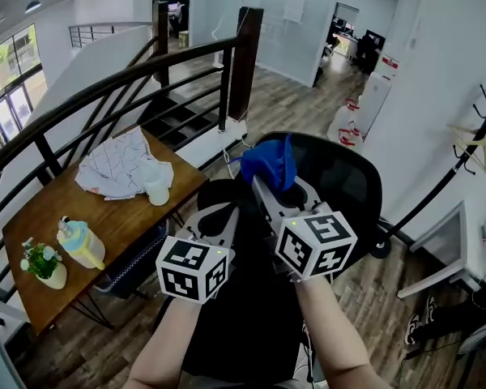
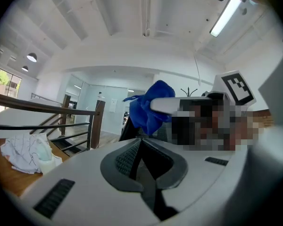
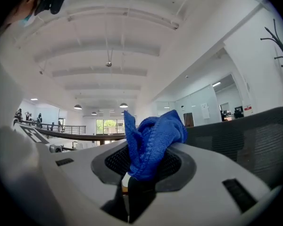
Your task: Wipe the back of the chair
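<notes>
R gripper [image 1: 264,183] clamps blue cloth [image 1: 269,162]; L gripper [image 1: 223,217] closed, empty. Press cloth flat vs chair back [image 1: 350,183], even overlapping strokes.

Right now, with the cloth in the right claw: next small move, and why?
Probably ease the right claw toward its right until the bunched blue knitted cloth presses the black mesh chair back. The claw is shut on the cloth, yet its view shows the mesh off to the side, seemingly untouched.

Bright, even daylight from left windows [image 1: 8,87]; strong fisheye bending at edges.
</notes>
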`<act>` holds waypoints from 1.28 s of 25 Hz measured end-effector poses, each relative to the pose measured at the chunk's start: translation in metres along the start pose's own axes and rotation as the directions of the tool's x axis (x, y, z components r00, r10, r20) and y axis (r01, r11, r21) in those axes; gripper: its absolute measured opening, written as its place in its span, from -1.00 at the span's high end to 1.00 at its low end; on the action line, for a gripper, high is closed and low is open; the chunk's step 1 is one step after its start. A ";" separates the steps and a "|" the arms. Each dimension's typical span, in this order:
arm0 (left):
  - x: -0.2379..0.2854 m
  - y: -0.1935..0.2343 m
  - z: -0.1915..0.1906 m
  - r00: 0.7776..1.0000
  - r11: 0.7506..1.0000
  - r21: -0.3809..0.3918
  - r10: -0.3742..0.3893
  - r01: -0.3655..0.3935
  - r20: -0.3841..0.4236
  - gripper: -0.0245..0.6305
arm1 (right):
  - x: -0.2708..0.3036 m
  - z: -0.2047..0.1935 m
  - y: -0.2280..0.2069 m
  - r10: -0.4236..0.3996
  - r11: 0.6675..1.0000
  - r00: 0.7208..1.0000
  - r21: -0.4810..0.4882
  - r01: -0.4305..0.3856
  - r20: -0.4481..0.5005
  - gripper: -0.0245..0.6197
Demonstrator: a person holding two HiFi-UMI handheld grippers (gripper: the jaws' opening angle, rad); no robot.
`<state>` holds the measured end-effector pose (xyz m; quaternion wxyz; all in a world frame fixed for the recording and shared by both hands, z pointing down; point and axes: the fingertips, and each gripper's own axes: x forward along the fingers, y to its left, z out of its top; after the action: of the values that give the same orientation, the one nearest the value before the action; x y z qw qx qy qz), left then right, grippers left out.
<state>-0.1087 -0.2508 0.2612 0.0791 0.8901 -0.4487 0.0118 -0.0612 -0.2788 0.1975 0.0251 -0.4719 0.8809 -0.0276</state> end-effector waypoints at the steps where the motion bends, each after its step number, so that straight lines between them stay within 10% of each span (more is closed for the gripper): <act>1: 0.002 0.003 0.003 1.000 1.000 -0.001 0.002 -0.002 0.004 0.87 | 0.003 -0.003 -0.002 -0.003 1.000 1.000 0.013 0.003 -0.010 0.49; 32: 0.047 -0.062 -0.008 0.989 0.989 -0.004 -0.146 0.146 -0.030 0.87 | -0.072 -0.030 -0.122 -0.317 0.947 0.944 0.013 0.320 -0.094 0.49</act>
<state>-0.0307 -0.2505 0.2650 0.0871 0.9203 -0.3809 0.0190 0.0776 -0.2860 0.2374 -0.0134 -0.6058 0.7928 -0.0651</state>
